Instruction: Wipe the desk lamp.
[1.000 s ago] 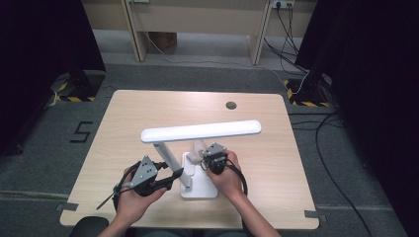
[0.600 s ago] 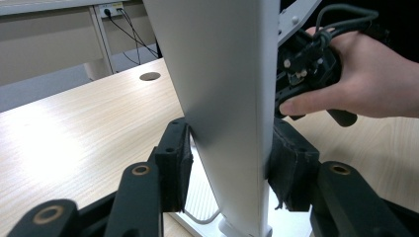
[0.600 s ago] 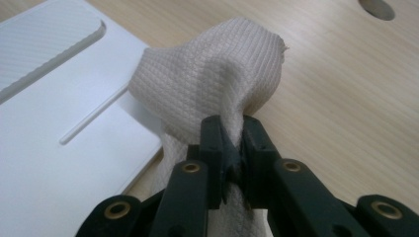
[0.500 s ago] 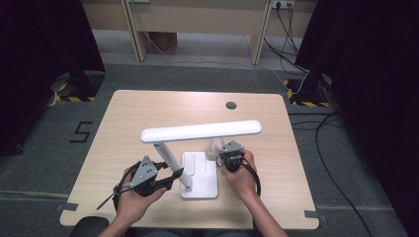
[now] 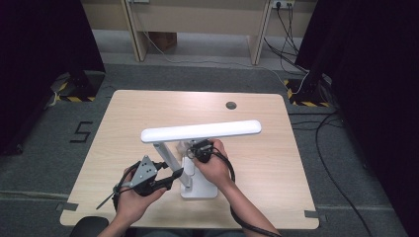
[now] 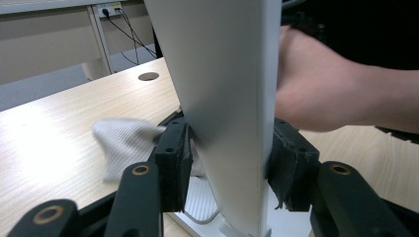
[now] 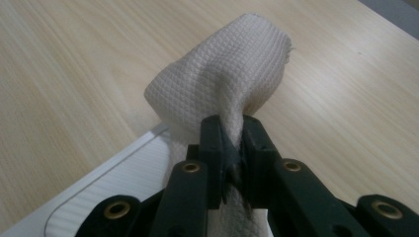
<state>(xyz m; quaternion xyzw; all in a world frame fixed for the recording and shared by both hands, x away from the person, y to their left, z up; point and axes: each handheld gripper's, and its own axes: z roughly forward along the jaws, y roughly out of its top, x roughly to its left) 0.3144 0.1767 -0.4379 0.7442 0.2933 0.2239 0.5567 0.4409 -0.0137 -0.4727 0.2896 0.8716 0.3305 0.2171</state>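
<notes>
1. Right gripper view: the cloth (image 7: 222, 84) bunches just past the right gripper (image 7: 231, 143), pinched tight between its jaws, above the lamp base (image 7: 118, 177).
2. Left gripper (image 6: 227, 163) clamps the lamp post (image 6: 222, 98), cloth beyond.
3. All sit on the table (image 5: 276, 143).

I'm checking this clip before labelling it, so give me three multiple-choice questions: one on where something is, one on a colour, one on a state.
1. Where does the desk lamp base stand?
A. near table edge
B. far edge
C. on the floor

2. What colour is the cloth?
A. blue
B. off-white
C. black

3. How is the left gripper?
A. open, apart from the lamp
B. clamped on the lamp's arm
C. holding the cloth

Answers: 1 A, the base sits by the person's hands. 2 B, the right gripper view shows pale woven fabric. 3 B, its jaws press both sides of the arm.
</notes>
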